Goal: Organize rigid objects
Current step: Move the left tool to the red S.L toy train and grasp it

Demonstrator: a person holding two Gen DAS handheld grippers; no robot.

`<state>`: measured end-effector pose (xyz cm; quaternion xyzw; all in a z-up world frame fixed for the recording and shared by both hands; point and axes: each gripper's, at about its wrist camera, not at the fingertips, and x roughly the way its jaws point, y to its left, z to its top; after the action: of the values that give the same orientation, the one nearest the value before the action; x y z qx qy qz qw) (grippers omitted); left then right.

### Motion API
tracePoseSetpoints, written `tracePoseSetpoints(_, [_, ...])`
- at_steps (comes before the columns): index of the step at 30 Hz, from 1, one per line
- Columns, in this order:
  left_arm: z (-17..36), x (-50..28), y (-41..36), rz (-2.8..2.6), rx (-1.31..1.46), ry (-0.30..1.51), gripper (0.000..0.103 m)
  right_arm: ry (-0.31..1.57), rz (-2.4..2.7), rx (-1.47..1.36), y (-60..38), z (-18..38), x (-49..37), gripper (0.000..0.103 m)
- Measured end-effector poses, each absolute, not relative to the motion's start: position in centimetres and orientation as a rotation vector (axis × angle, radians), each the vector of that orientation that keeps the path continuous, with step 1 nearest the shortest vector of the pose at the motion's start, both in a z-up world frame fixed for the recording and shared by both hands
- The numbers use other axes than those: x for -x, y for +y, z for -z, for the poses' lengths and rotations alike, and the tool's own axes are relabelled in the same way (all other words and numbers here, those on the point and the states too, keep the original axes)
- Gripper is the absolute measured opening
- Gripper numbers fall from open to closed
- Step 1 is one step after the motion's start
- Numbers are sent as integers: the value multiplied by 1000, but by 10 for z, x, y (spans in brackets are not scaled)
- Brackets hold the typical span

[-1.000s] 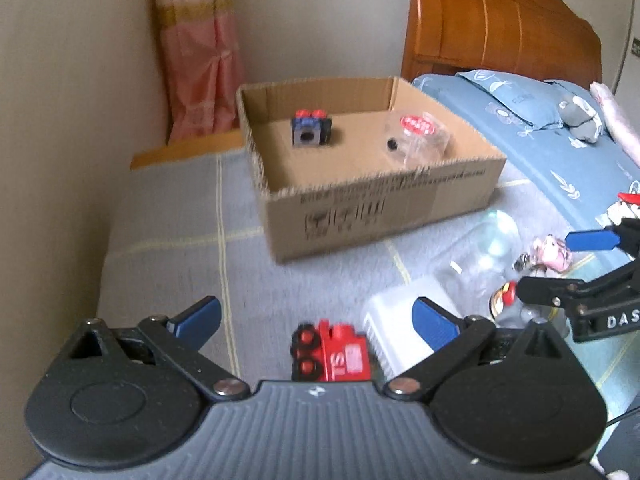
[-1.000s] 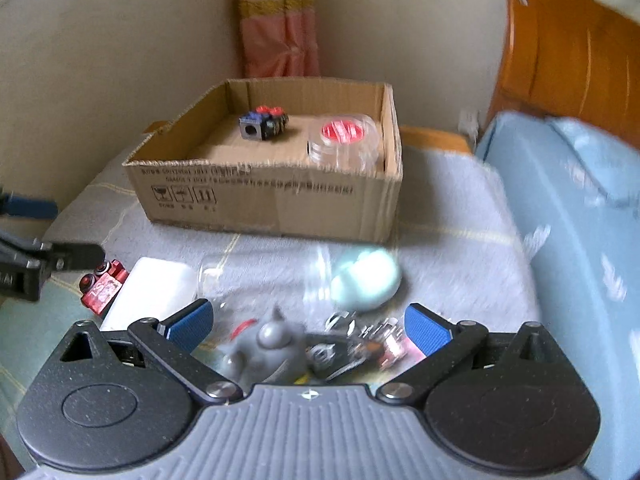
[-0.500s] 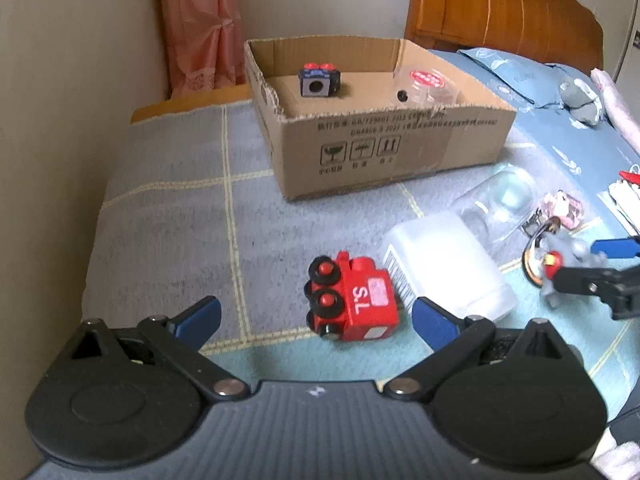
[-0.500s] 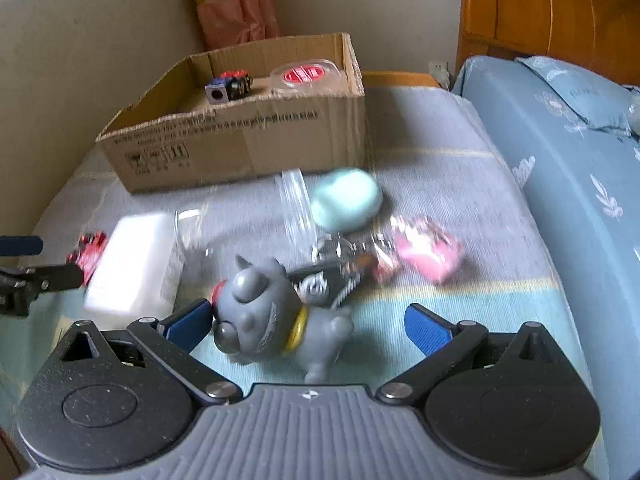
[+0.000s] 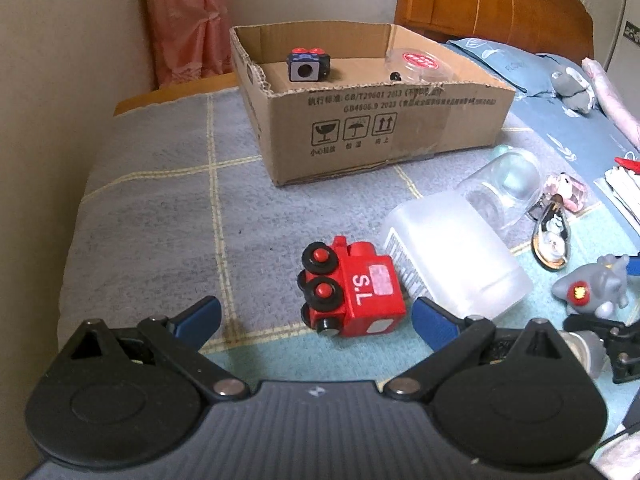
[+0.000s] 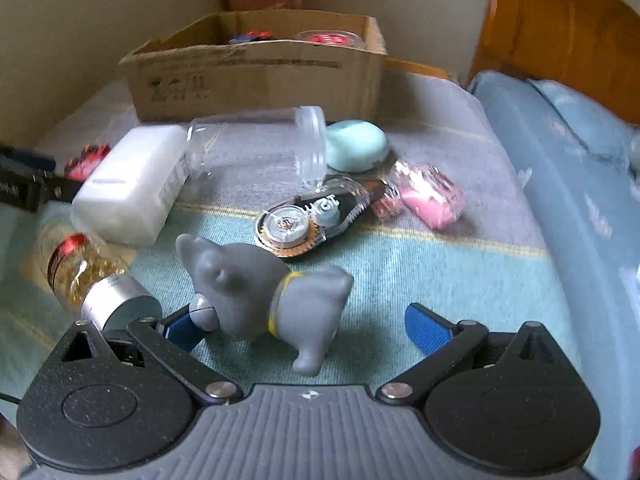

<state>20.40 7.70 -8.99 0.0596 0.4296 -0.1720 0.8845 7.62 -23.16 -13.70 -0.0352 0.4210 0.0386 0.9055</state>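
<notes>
A red toy train (image 5: 352,288) marked "S.L" lies on its side on the bed cover, between the blue tips of my open left gripper (image 5: 316,316). A grey toy animal (image 6: 272,292) with a yellow collar stands between the tips of my open right gripper (image 6: 304,326), its head at the left pad. The same toy animal (image 5: 592,286) shows at the right of the left wrist view. A cardboard box (image 5: 376,120) stands further back and holds a small cube toy (image 5: 307,65) and a clear red-lidded tub (image 5: 420,62).
A white plastic container (image 6: 132,188), a clear jar (image 6: 260,152) on its side, a mint green case (image 6: 356,146), a correction tape dispenser (image 6: 312,216), a pink item (image 6: 430,198) and a small gold-filled bottle (image 6: 88,276) lie around the toys. A wooden headboard (image 5: 488,4) and blue pillow (image 5: 512,68) are at right.
Both grippers have come down and closer to the bed. The train now sits between the left tips, and the grey toy between the right tips. Both stay open.
</notes>
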Motion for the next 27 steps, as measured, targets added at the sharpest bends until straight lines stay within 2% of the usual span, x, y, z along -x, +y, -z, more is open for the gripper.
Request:
tracePoseSetpoints(21, [102, -223, 79, 351, -185, 857, 101, 812, -89, 65, -236, 139, -71, 103])
tracePoseSetpoints(24, [99, -222, 76, 379, -197, 844, 91, 812, -90, 65, -236, 139, -72, 103])
tracePoseSetpoints(26, [97, -218, 74, 395, -200, 838, 78, 816, -91, 66, -236, 139, -72, 103])
tracePoseSetpoints(27, [96, -217, 73, 406, -199, 835, 75, 818, -92, 66, -236, 139, -72, 103])
